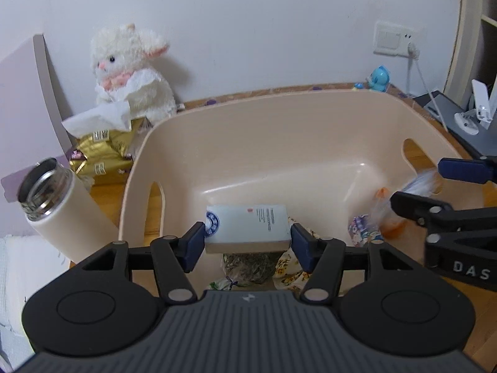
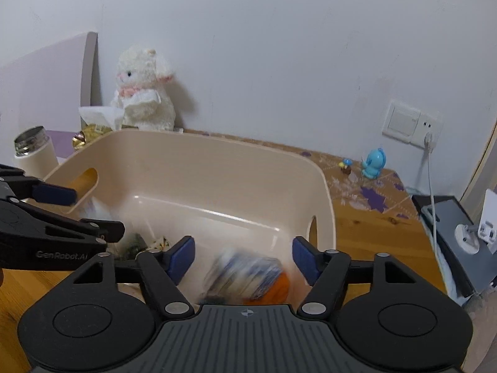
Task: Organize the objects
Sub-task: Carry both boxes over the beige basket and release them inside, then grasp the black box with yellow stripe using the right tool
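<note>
Your left gripper [image 1: 247, 242] has its blue pads on both ends of a white box [image 1: 248, 225], though whether they press it or have just let go cannot be told; it sits above the beige bin [image 1: 279, 124], over a packet of dried greens [image 1: 250, 267]. Your right gripper [image 2: 243, 259] stands open and grips nothing; a blurred blue, white and orange packet [image 2: 248, 275] lies between its spread pads, inside the bin. The box carries a blue round seal and small print too fine to read. The grippers' bodies read "DAS" and "GenRobot.AI".
</note>
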Demonstrator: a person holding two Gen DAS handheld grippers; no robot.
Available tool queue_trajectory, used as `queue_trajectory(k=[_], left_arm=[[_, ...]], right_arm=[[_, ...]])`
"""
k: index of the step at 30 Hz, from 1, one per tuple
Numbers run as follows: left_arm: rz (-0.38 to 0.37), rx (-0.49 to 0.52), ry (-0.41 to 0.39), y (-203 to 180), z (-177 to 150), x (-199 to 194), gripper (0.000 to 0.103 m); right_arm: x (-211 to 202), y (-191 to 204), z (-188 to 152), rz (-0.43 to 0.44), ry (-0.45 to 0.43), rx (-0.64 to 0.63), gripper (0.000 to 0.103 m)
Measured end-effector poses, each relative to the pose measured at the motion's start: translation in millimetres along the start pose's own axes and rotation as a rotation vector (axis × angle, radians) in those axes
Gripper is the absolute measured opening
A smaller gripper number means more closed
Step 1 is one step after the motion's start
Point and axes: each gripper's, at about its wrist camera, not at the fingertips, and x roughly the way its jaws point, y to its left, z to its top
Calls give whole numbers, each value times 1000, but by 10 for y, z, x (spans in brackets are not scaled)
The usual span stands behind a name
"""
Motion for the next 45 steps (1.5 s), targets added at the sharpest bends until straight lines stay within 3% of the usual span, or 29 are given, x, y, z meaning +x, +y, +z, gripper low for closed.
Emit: queue_trajectory(k=[2, 6, 11, 19, 35, 45], left_arm=[[12, -1, -26, 2, -4, -112, 81], [14, -9, -65, 39, -36, -346, 86], [14, -32, -95, 120, -157, -636, 94], [24, -9, -101, 182, -458, -864, 95], [45, -31, 66, 305, -958, -217, 95], [36, -46, 120, 320, -1072, 32, 95]], right_arm=[[-104, 4, 11, -9, -24, -6, 79], [-327, -33, 10, -10, -54, 5, 89], [-541, -97, -114, 8, -59, 44, 94], [-617, -15, -386, 26, -7, 21, 98], [4, 357, -946, 113, 207, 39, 96], [188, 570, -980, 166, 231, 46, 93]])
